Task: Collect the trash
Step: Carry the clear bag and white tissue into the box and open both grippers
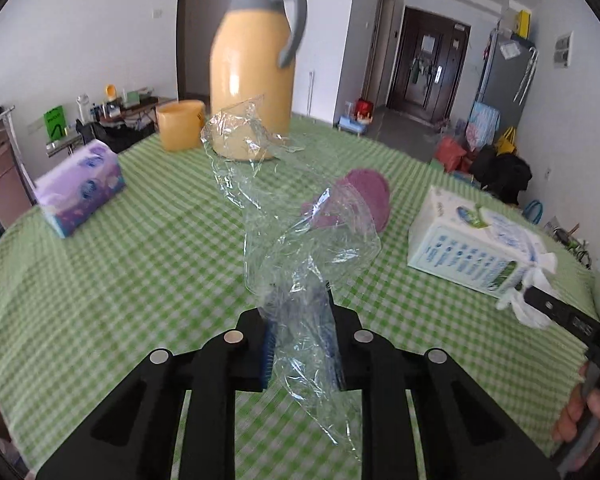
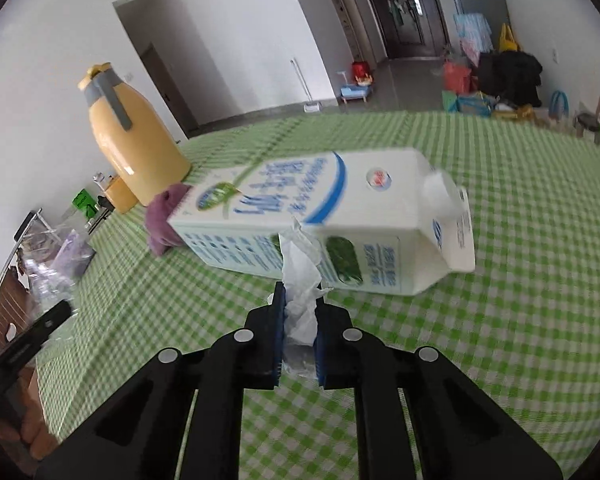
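Item: left gripper [image 1: 300, 332], jaws clamped on a crumpled sheet of clear plastic film [image 1: 300, 240]; the film rises from between the blue pads and trails upward and forward above the table, its upper end overlapping the view of the yellow thermos jug [image 1: 252, 80]. Item: right gripper [image 2: 300, 324], jaws clamped on a wad of white tissue [image 2: 300, 276]; the tissue stands up between the pads, directly in front of a white milk carton [image 2: 320, 220] lying on its side, whether touching it cannot be told. Surface: round table with green-and-white checked cloth [image 1: 120, 280]. Other contents: yellow cup [image 1: 179, 124] just beside the jug; purple cloth [image 1: 364, 196] between jug and carton, touching the carton's base end in the right wrist view; purple tissue pack [image 1: 80, 192] well apart toward the left edge. Clearances: open cloth lies in front of both grippers and between the tissue pack and the film; the far table edge curves behind the jug, with floor beyond. Markings: the carton carries blue lettering, a green emblem and a small red-and-blue round logo, blurred and not legible; the tissue pack's print is not legible either.
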`<state>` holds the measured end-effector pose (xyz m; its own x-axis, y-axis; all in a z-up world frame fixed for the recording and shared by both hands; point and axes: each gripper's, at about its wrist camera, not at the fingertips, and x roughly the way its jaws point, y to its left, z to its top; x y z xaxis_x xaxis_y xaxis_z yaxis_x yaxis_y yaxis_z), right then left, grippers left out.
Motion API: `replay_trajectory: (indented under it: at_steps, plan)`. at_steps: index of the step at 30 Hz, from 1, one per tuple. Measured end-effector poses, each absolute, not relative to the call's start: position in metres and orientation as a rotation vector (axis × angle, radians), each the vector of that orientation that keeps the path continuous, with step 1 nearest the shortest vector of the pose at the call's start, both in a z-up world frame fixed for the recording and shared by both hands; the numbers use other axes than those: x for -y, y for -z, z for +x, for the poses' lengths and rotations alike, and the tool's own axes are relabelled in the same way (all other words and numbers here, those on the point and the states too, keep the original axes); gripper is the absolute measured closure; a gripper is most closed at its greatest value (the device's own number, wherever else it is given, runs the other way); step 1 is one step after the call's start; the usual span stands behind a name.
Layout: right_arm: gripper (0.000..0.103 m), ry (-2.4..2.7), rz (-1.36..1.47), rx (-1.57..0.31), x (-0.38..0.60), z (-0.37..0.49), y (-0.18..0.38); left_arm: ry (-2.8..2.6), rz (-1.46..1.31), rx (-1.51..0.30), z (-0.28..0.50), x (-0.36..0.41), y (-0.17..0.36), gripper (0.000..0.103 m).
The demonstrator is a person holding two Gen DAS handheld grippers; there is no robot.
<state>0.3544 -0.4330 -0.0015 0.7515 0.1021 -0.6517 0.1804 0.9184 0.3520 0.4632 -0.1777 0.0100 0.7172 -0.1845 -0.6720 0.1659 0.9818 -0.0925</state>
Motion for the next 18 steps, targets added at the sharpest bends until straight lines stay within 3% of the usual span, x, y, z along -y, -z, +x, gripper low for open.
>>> replay_trajectory:
  at_steps: [7, 18]
  plan:
    - [0.091, 0.029, 0.323, -0.653, 0.409, 0.338, -0.035, 0.173, -0.075, -0.643, 0.395, 0.115, -0.054, 0.086]
    - [0.091, -0.189, 0.067, -0.578, 0.242, 0.293, -0.075, -0.128, -0.123, -0.466, 0.266, -0.085, -0.11, 0.086]
